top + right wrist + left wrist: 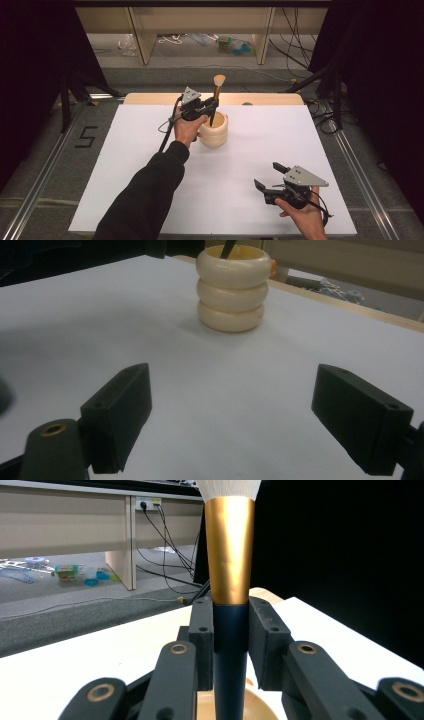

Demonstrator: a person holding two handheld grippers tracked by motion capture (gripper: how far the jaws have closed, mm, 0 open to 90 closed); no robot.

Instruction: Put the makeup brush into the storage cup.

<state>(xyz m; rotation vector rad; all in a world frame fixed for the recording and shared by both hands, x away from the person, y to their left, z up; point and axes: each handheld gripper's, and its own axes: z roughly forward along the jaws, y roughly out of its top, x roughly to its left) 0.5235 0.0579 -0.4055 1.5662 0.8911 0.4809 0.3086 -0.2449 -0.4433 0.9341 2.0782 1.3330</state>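
A makeup brush [217, 92] with a dark handle, gold ferrule and pale bristles stands upright, its lower end inside a cream ribbed cup [214, 131] near the table's far middle. My left gripper [212, 106] is shut on the brush's dark handle just below the ferrule. In the left gripper view the brush [230, 555] rises between both pads, with the cup's rim [262, 707] below. My right gripper [271, 176] rests open near the front right, holding nothing. The right gripper view shows the cup [233, 286] ahead, with the brush's dark handle end [229, 247] dipping into it.
White sheet [150, 145] covers the wooden table [150, 98]. Cables and small items lie on the floor [210, 50] beyond the far edge. Dark curtains stand at both sides.
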